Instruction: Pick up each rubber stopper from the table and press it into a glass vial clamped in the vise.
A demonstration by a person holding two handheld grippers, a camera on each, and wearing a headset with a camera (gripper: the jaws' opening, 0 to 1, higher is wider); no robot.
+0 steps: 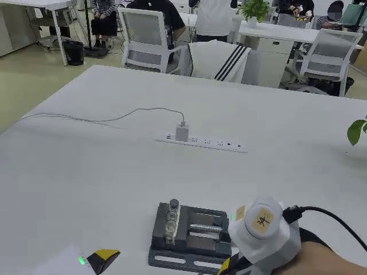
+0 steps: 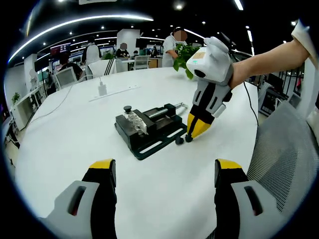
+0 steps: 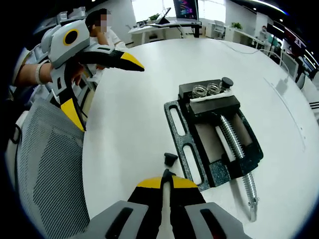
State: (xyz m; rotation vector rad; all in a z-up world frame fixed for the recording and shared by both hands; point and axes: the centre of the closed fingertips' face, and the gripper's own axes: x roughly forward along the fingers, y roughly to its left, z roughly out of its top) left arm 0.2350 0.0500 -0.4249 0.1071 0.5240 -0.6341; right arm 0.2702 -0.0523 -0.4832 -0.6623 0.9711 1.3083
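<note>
Head view: the frame edge cuts off the tips of the right gripper [image 1: 227, 267] and most of the left gripper [image 1: 103, 259], so I cannot read either claw here; the dark metal vise [image 1: 192, 240] clamps clear glass vials [image 1: 171, 222]. Left gripper view: my left jaws gape, empty, and two black rubber stoppers [image 2: 179, 141] lie on the white table [image 2: 75, 144] at the right tips. Right gripper view: jaws pressed together (dark speck between, too small to name), one stopper just ahead.

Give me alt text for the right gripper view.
The right gripper, jaws together, sits just behind a loose stopper on the table beside a vise holding vials, one stoppered. The left gripper hovers open beyond.
</note>
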